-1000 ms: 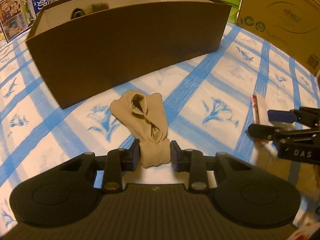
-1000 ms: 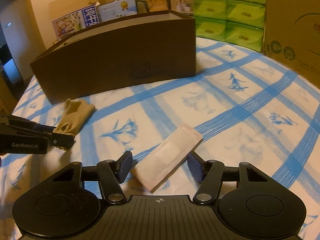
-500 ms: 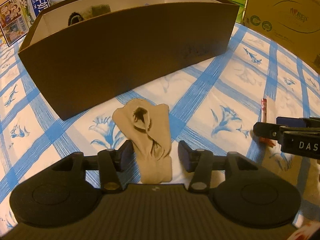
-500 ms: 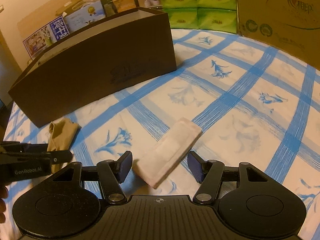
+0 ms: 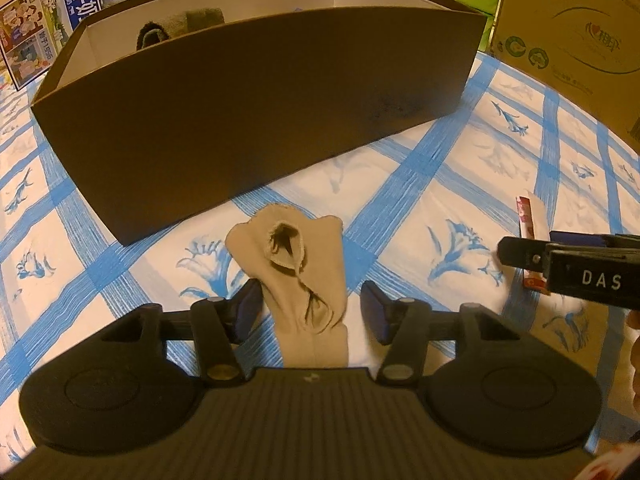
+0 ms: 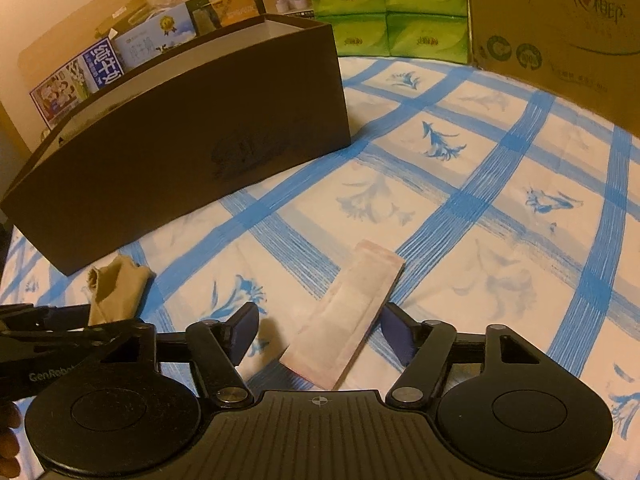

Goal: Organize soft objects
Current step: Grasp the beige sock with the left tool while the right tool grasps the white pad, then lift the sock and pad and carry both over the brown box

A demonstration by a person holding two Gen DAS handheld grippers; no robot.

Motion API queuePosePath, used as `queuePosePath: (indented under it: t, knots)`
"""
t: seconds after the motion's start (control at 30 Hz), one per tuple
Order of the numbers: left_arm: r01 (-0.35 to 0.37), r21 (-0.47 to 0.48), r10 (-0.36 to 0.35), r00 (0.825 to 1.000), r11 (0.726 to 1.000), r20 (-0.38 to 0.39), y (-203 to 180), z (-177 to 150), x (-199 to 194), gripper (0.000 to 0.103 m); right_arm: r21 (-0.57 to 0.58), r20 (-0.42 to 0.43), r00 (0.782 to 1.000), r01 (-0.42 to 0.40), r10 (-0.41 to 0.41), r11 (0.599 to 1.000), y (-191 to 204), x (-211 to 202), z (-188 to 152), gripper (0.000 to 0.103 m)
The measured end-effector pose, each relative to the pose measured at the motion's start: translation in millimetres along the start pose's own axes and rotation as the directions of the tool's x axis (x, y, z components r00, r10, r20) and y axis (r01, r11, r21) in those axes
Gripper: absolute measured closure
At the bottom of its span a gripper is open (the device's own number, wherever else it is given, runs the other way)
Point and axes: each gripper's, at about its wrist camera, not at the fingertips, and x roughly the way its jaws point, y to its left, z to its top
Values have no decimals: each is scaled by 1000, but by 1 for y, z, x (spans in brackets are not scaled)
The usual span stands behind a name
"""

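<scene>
1. Bedsheet (image 6: pixel 500 216), blue-checked, is being used as the work surface, so the soft items are lying flat within reach.
2. Brown box (image 5: pixel 256 120) is being kept open-topped just beyond both items, seemingly as the place they are meant for.
3. Beige sock (image 5: pixel 298 276) is being straddled by the left gripper (image 5: pixel 311 308), its jaws parted and lined up for a pinch.
4. Pink packet (image 6: pixel 346 314) is being framed likewise by the right gripper (image 6: pixel 319 326), jaws spread and gripping nothing.
</scene>
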Motion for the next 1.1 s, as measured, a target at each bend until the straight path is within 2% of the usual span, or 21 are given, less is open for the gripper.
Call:
queuePosePath:
  t: [0.1, 0.23, 0.37, 0.63, 0.87, 1.1]
  knots:
    - [-5, 13, 4, 1000, 1000, 10, 0, -2, -2, 66, -21, 9, 1000, 23, -23, 1000, -2, -1, -1, 58]
    - [-6, 30, 5, 1000, 1000, 16, -2, -5, -7, 77, -47, 13, 999, 30, -30, 998, -8, -3, -2, 72]
    - [-14, 60, 13, 1000, 998, 27, -6, -8, -13, 89, -72, 2, 1000, 18, -18, 997, -9, -6, -4, 73]
    - [-7, 23, 7, 1000, 1000, 10, 1, -11, -23, 96, -103, -13, 1000, -11, 10, 995, -6, -15, -12, 75]
    - [-3, -3, 3, 1000, 1000, 9, 6, -11, -35, 97, -85, -17, 998, -55, 54, 995, -3, -27, -14, 77]
    - [-1, -9, 1, 999, 1000, 52, 8, -7, -59, 97, -78, 13, 996, -89, 90, 993, 4, -45, -6, 77]
